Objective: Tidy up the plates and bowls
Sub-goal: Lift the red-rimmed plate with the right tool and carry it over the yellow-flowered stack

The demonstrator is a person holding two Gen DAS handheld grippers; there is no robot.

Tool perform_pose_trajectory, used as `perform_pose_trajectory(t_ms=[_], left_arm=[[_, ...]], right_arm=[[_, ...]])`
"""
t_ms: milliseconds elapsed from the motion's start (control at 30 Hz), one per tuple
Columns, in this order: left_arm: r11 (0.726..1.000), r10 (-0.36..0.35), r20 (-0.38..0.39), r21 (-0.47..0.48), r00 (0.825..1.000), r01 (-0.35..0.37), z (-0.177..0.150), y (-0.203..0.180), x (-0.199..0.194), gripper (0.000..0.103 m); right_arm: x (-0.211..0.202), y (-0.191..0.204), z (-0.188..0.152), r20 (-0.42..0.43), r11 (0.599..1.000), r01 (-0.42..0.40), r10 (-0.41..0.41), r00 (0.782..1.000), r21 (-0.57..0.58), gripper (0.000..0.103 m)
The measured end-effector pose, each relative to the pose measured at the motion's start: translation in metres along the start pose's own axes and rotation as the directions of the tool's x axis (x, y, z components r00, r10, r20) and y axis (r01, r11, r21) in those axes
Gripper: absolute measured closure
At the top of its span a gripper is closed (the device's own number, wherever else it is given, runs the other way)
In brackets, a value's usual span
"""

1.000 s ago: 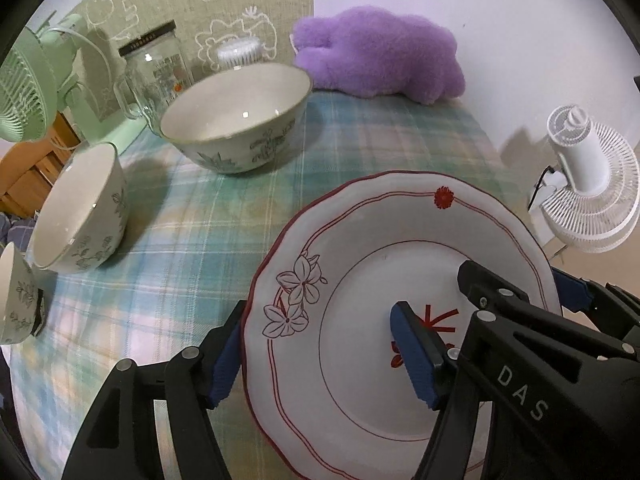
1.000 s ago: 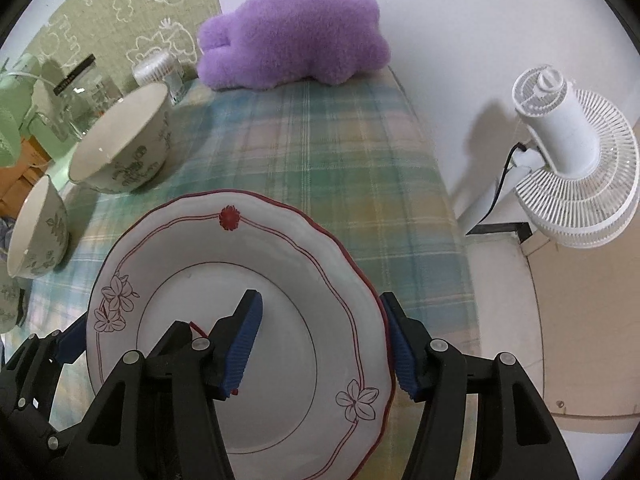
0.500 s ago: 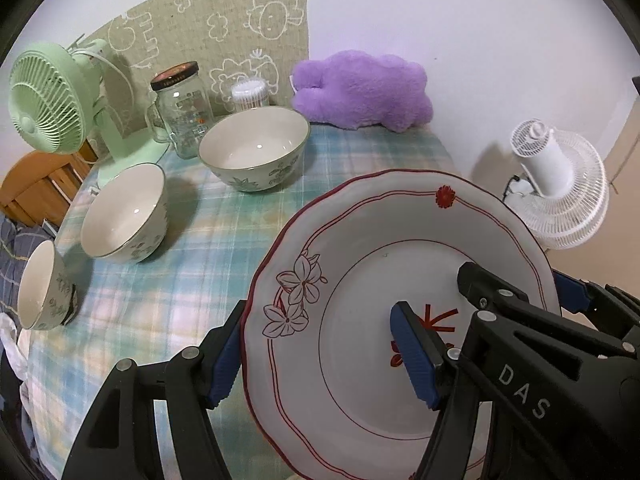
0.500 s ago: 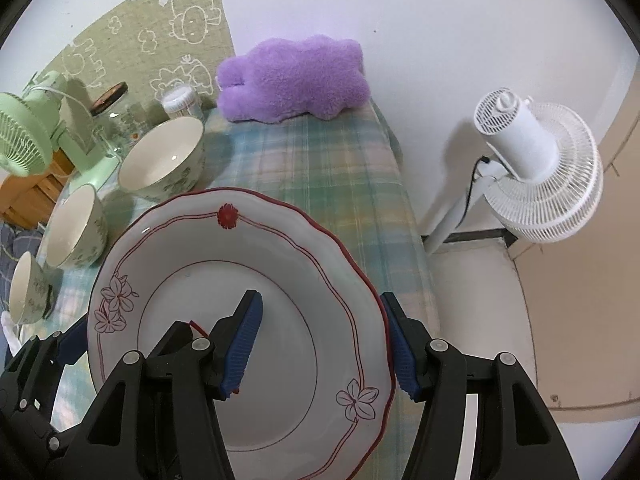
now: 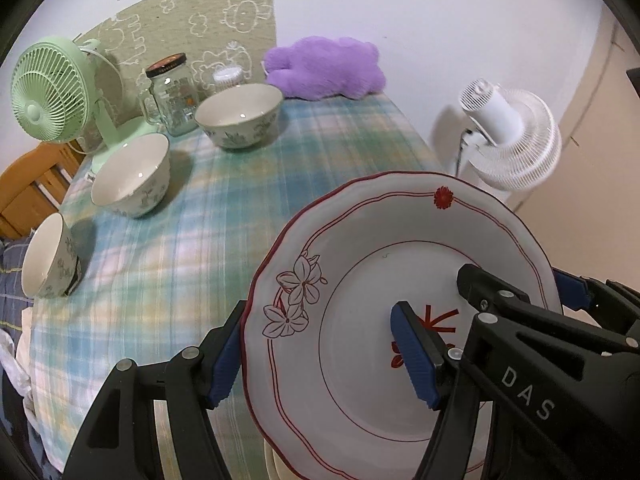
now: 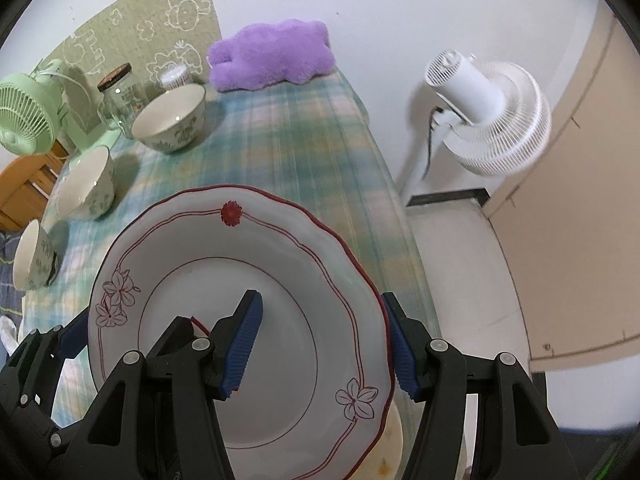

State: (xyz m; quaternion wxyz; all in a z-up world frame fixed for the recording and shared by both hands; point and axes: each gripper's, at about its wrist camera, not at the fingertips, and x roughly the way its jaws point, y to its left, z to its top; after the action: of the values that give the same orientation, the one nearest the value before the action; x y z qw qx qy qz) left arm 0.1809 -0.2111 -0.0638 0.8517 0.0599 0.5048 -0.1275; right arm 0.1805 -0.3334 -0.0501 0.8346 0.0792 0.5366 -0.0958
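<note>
Ceramic, glazed and rigid, the plate is white with a scalloped red rim and painted flowers; I judge it fairly heavy for its thinness, slick, and liable to chip or shatter if dropped. It is held up off the worktop, tilted, above that worktop's near right corner. The left tool straddles the plate's left edge, one blue pad under the rim and the other pressing on the plate's inner face, so it is pinching the plate. The right tool does the same at the plate's right edge, one pad inside the well and one behind the rim. Two opposed rim grips look like the sound place to hold it; a single edge pinch would probably let the glaze slide and the plate swing.

Directly beneath the plate, the pale edge of another dish peeks out, too little of it showing to tell what it is. Left of the plate and farther out stand three floral bowls: a small bowl nearest, a middle bowl, and a large bowl farthest. Beyond the plate, past the bowls, are a glass jar, a green fan and a purple plush toy. Off to the plate's right, a white fan stands on the floor.
</note>
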Motion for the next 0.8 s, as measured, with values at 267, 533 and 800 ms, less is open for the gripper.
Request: perform_pose_trajectory(t_ms=[267,533,800], left_arm=[[0.998,-0.045,-0.013,0.036,0.999,0.045,-0.031,-0.003,-0.010,0.032],[0.995,-0.082,-0.060,0.052,0.995,0.085,-0.058,-0.011,-0.004,0.032],[0.994,-0.092,-0.096,0.057,0.991,0.098,-0.071,-0.020,0.007,0.032]], right_arm=[[-0.015,-0.005,-0.042,-0.004,0.998,0.040,-0.040,0.999,0.042,0.040],[-0.013,-0.012,-0.073,-0.030,0.995,0.067,-0.065,0.997,0.068,0.040],[-0.002,-0.022,-0.090,-0.064,0.993,0.085,-0.080,0.995,0.077,0.040]])
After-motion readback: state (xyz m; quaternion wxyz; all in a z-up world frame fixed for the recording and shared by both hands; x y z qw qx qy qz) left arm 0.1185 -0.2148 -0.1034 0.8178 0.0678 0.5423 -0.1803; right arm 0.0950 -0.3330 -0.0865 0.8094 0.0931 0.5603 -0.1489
